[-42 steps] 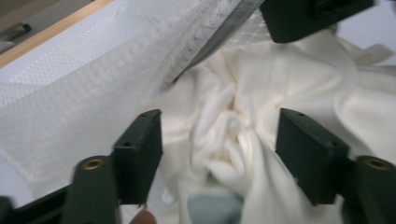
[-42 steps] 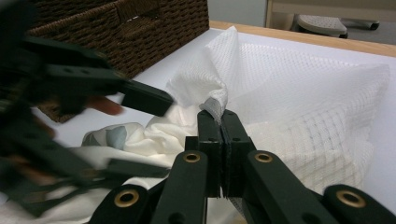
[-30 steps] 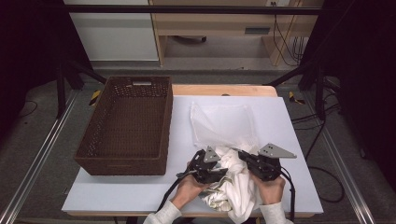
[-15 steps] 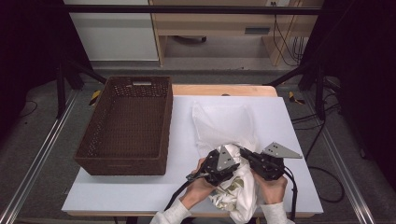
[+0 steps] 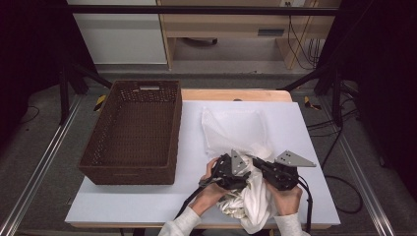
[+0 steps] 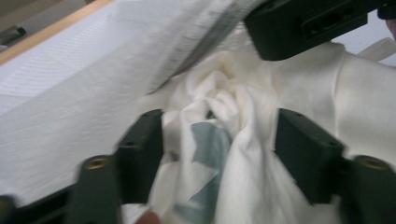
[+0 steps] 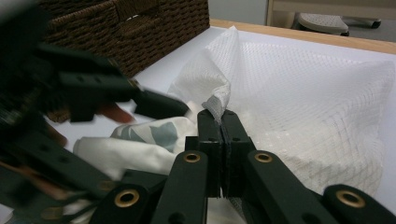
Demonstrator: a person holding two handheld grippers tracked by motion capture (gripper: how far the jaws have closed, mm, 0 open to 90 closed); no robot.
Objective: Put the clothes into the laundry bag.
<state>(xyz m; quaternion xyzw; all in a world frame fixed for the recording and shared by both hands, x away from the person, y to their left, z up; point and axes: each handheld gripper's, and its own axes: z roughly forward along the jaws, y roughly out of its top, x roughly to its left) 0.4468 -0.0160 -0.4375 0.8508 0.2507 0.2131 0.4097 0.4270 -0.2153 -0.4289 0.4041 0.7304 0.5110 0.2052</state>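
The right gripper (image 7: 220, 122) has its jaws pressed flat together on the hemmed edge of a white mesh bag (image 7: 299, 88), pinching that edge and lifting it just above the middle of the right gripper view. The left gripper (image 6: 219, 154) stands with its jaws parted around a bunched cream cloth (image 6: 243, 135) with a grey-green print; they have just been opening, and the cloth lies between them, seemingly loose rather than squeezed, though the blur leaves that uncertain.

From above, both grippers sit close together at the lower middle of the frame, the left gripper (image 5: 235, 168) just left of the right gripper (image 5: 260, 164). The cloth (image 5: 253, 204) spills below them toward the near edge of the table (image 5: 187, 147), and the bag (image 5: 236, 130) lies flat just above them. A brown wicker basket (image 5: 133, 132) stands well apart at the left of the frame.

The work in hand looks like stuffing the cloth into the bag. To do it well, the right gripper should hold the edge high and taut so the mouth stays open, while the left takes a fresh hold lower on the bundle and pushes it deep inside, not against the mesh wall. Much of the cloth is outside the bag, so several short pushes should serve better than one long one.
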